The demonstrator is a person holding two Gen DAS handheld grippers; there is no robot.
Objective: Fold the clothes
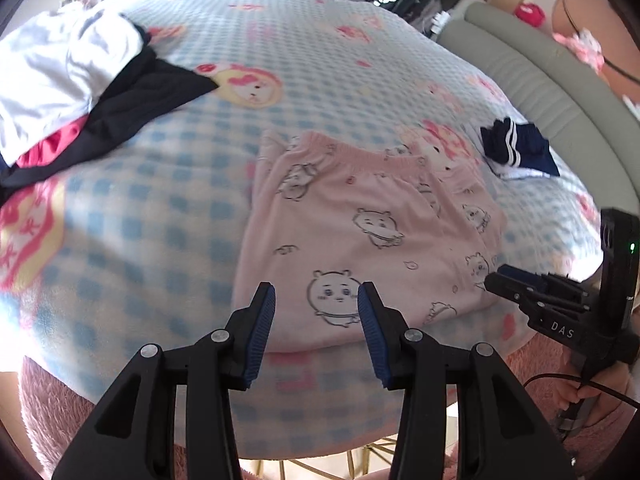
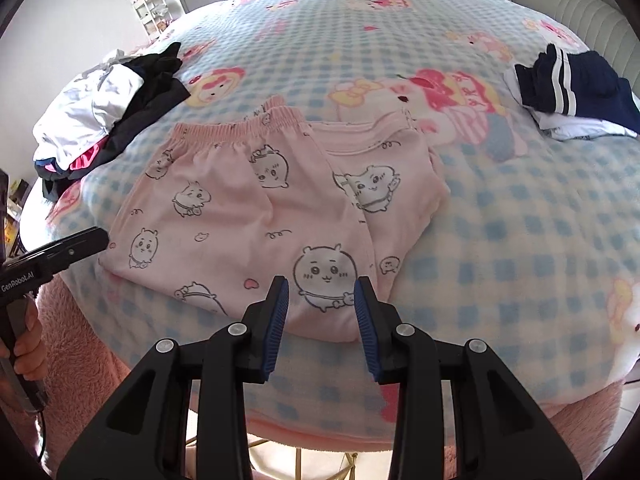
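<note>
Both claws — left claw (image 1: 316,312) and right claw (image 2: 321,308) — are hovering apart, gripping nothing, over the pink pajama pants (image 2: 256,216) lying folded on the blanket-covered bench (image 2: 500,240); pinch both near-edge layers evenly before folding away.

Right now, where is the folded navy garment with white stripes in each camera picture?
Left wrist view: the folded navy garment with white stripes lies right of centre, near the grey headboard.
Right wrist view: it lies at the upper right.
Shared landmark: the pink cartoon-print pyjama pants, to its left in both.
</note>
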